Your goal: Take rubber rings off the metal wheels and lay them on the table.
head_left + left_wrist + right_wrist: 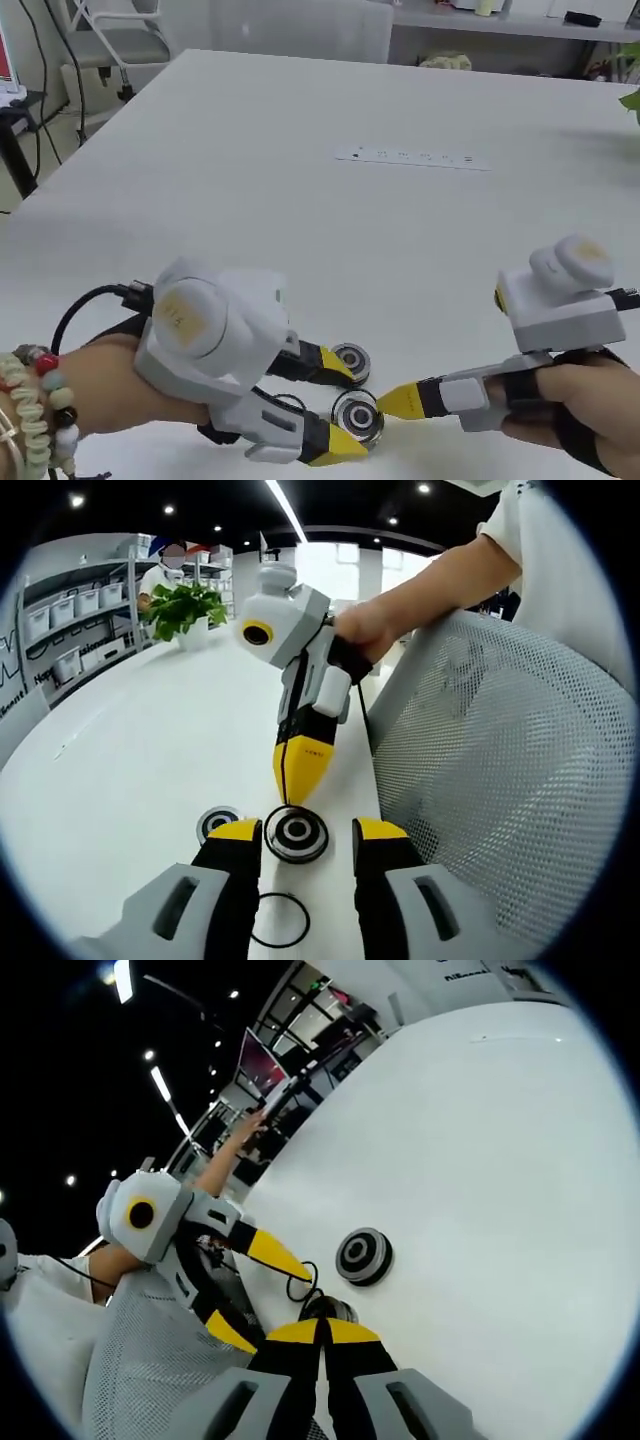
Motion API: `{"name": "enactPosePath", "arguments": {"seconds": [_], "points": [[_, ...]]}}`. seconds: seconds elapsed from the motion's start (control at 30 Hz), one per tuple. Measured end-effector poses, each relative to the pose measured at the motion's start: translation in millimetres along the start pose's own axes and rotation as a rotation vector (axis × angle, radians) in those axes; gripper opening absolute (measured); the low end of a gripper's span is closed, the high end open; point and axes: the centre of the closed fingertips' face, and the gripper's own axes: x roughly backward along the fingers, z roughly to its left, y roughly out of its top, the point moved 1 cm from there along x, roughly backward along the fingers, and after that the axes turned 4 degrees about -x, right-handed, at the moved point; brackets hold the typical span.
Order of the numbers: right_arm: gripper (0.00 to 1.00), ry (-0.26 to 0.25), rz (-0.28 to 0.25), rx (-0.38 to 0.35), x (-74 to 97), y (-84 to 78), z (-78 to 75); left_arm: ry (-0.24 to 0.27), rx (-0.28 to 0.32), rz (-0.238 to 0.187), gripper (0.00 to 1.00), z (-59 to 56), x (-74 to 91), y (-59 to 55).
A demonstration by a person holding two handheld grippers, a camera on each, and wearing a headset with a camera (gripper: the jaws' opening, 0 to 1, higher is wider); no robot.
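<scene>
Clamp the left gripper (pixel 298 832), fingers (pixel 236 832) released, on the wheel (pixel 296 836); pry its ring (pixel 269 837) with the clenched right gripper (pixel 297 783)

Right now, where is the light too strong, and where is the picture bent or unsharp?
Head view: soft, even light; the table shows pale reflections at its far end. Left gripper view: fisheye bends the table edge; ceiling strip lamp blown out. Right gripper view: rolled and bent; table nearly featureless white, wheel sharp.
</scene>
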Motion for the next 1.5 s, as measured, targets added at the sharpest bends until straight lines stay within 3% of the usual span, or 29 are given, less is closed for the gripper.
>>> {"name": "enactPosePath", "arguments": {"seconds": [0.07,0.17,0.4,0.5,0.63,1.07,1.37,1.5], "points": [[0.0,0.0,-0.005,0.002,0.7,1.4,0.4,0.005,0.031,0.002,0.39,1.1,4.4,4.7],[0.0,0.0,-0.013,0.002,2.3,3.3,0.9,0.005,-0.02,-0.001,0.46,-1.8,8.3,10.8],[0.0,-0.008,-0.051,0.016,10.8,14.5,0.9,0.019,-0.053,0.014,0.71,-1.9,19.7,26.6],[0.0,-0.013,-0.069,0.048,16.0,19.4,4.6,0.049,-0.078,0.02,0.75,0.7,30.1,30.1],[0.0,-0.01,-0.097,0.054,21.7,25.6,8.6,0.086,-0.065,0.006,0.76,3.0,48.0,34.0],[0.0,-0.011,-0.151,0.088,32.6,37.3,15.1,0.261,0.037,0.007,0.81,-0.2,103.5,11.9],[0.0,0.006,-0.185,0.092,40.3,43.6,18.3,0.36,0.133,-0.023,0.83,-6.7,120.6,-7.2],[0.0,0.018,-0.191,0.102,40.5,45.3,21.8,0.414,0.18,-0.069,0.84,-7.0,123.9,-8.7]]}}
